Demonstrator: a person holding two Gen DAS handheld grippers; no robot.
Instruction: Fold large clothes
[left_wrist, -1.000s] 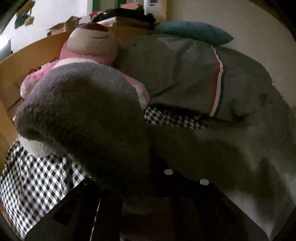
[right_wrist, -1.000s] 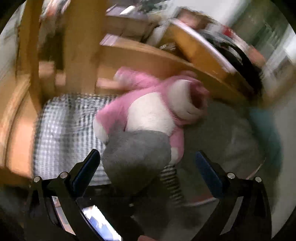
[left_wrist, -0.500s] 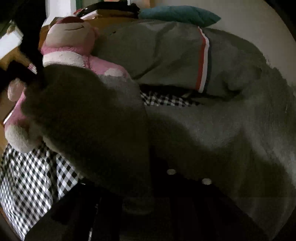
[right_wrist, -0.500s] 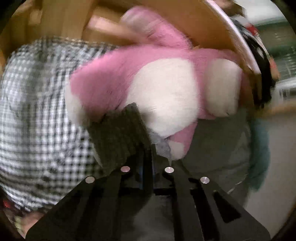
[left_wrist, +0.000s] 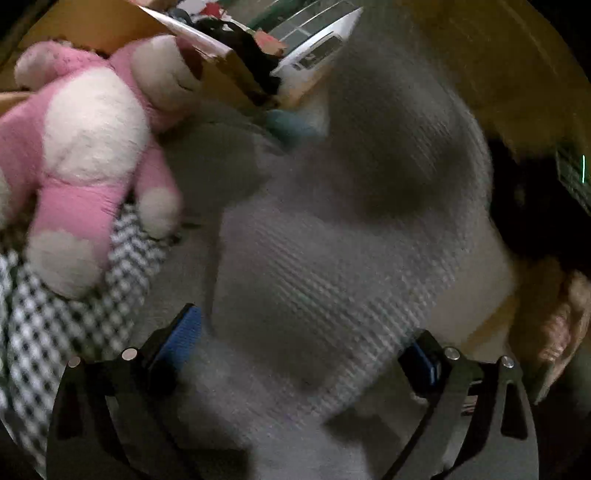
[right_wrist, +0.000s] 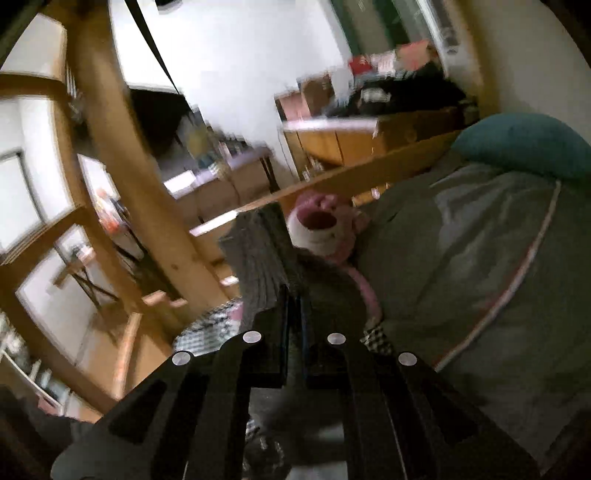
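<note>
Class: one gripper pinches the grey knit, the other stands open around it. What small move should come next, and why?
Probably close the left gripper on the knit. Its jaws have just opened and the fabric lies loose between them, while the right gripper alone pinches an edge.

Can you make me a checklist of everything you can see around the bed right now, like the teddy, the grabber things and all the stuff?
Surface: bed with checked sheet, partly covered.
Job's things: grey knitted sweater, draped close in front of the left camera; a ribbed end of it is pinched by the right gripper.
Clutter: pink plush bear, grey quilt with a striped edge, teal pillow.
Grippers: left gripper jaws wide, just been opening, sweater between them but not pressed; right jaws shut on the sweater.
Cables: nothing seen.
Surroundings: wooden bed rail, wooden post, cluttered shelves, all blurred.
</note>
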